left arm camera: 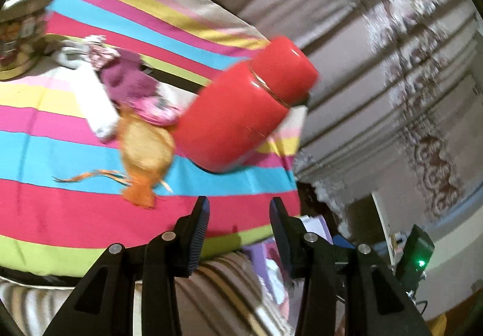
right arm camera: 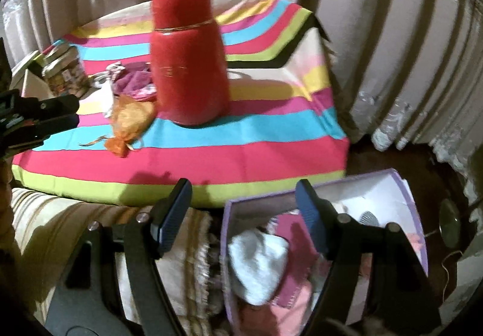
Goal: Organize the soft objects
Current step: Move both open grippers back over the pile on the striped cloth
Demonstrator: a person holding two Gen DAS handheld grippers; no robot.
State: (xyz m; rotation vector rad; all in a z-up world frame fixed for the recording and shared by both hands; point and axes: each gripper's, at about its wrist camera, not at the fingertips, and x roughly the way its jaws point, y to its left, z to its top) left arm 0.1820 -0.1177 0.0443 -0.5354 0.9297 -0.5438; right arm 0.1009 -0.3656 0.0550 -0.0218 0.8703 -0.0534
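Observation:
A heap of soft things lies on the striped cloth (left arm camera: 75, 209): an orange mesh pouch (left arm camera: 145, 148), a purple cloth (left arm camera: 126, 79), a white sock (left arm camera: 96, 103) and a pink patterned piece (left arm camera: 157, 112). My left gripper (left arm camera: 238, 206) hovers open and empty near the cloth's front edge, short of the pouch. In the right wrist view the pouch (right arm camera: 128, 115) lies left of the red jar (right arm camera: 187, 58). My right gripper (right arm camera: 243, 188) is open and empty above a lilac box (right arm camera: 401, 188) that holds a white sock (right arm camera: 256, 263) and pink cloths (right arm camera: 289, 290). The left gripper (right arm camera: 75, 112) shows at the left edge.
A tall red lidded jar (left arm camera: 241, 106) stands right of the heap. A patterned tin (right arm camera: 65, 73) sits at the table's back left. Striped upholstery (right arm camera: 60, 224) lies below the table edge, curtains (right arm camera: 392, 33) hang behind, and a dark device with a green light (left arm camera: 416, 254) sits low right.

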